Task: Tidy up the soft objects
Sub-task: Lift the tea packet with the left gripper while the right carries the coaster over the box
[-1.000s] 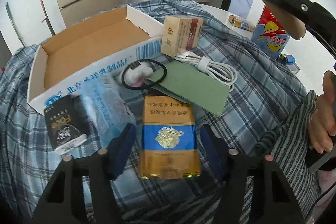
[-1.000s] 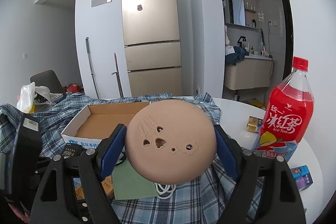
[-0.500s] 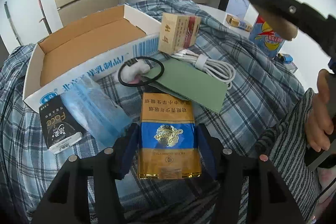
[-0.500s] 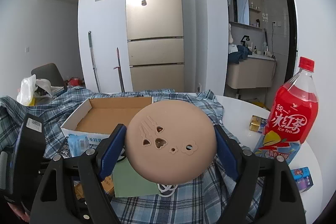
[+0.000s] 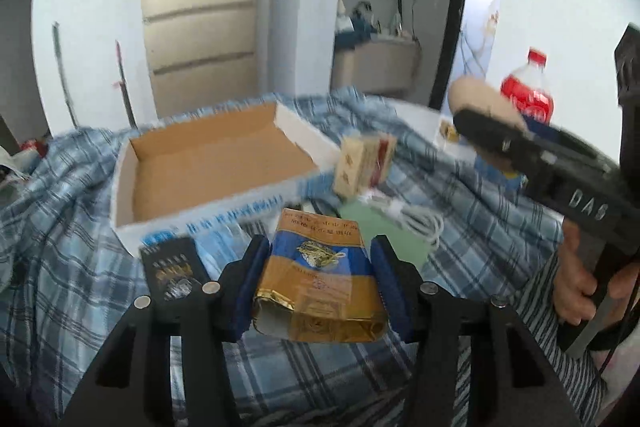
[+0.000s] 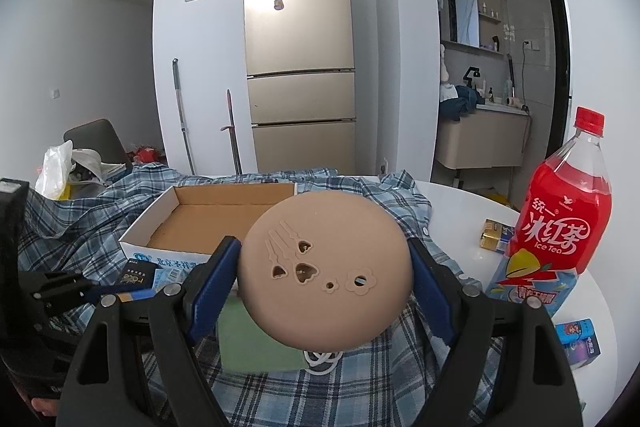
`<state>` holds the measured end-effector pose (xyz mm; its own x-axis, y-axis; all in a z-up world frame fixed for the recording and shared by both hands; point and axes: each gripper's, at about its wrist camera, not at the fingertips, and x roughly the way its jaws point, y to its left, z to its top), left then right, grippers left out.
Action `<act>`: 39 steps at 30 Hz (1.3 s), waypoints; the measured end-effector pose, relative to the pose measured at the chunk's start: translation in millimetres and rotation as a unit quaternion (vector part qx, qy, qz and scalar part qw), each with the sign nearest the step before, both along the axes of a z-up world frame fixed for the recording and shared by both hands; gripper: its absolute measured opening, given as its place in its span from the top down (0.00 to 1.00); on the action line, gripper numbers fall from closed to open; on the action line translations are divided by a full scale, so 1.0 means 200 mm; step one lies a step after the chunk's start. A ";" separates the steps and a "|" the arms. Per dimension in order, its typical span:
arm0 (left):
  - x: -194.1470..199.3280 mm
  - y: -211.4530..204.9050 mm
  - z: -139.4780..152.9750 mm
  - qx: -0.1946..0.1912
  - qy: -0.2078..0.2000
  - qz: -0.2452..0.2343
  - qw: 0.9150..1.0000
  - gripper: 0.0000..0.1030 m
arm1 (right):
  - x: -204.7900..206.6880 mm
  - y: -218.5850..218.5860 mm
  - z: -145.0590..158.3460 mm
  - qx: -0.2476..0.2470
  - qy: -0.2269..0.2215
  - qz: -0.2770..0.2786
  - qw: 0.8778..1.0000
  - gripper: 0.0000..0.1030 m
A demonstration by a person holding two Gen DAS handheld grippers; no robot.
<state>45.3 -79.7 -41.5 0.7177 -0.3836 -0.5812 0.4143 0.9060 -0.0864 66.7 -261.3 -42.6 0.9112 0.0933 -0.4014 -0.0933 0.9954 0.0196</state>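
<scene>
My left gripper (image 5: 318, 279) is shut on a gold and blue soft pack (image 5: 320, 275) and holds it lifted above the plaid cloth (image 5: 72, 267). My right gripper (image 6: 324, 279) is shut on a round tan soft pad (image 6: 324, 267) with small cut-out shapes, held in the air to the right; the pad also shows in the left wrist view (image 5: 486, 103). An open cardboard box (image 5: 212, 167) lies behind the pack and also shows in the right wrist view (image 6: 224, 219).
On the cloth lie a black packet (image 5: 172, 267), a blue plastic pouch (image 5: 224, 243), a tan and red carton (image 5: 364, 163), a white cable (image 5: 416, 223) and a green sheet (image 5: 392, 243). A red ice tea bottle (image 6: 560, 223) stands on the white table (image 6: 460, 207) at the right.
My left gripper closed on the gold and blue pack and lifted it, tilting the view up toward the box. The right gripper stayed almost still with the pad.
</scene>
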 end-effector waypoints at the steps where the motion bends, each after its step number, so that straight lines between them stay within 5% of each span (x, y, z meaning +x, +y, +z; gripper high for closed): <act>1: -0.02 0.01 0.02 -0.007 -0.017 0.003 1.000 0.47 | 0.00 0.00 0.00 0.000 -0.002 0.001 1.000 0.21; 7: -0.17 0.11 0.15 -0.040 -0.150 0.068 0.986 0.47 | -0.03 0.02 0.01 -0.003 -0.018 0.014 1.000 0.21; 12: -0.18 0.15 0.20 -0.053 -0.172 0.086 0.980 0.47 | -0.06 0.02 0.02 -0.006 -0.033 0.024 0.999 0.21; 21: -0.28 0.13 0.43 -0.017 -0.246 0.082 0.966 0.47 | -0.09 0.04 0.08 -0.003 -0.038 0.040 0.998 0.21; 27: -0.25 0.15 0.63 -0.033 -0.263 0.101 0.959 0.47 | -0.05 0.08 0.30 0.007 -0.059 0.042 0.997 0.21; 39: 0.09 0.24 1.03 -0.051 -0.226 0.165 0.959 0.47 | 0.27 0.27 0.82 -0.004 -0.132 0.022 0.991 0.21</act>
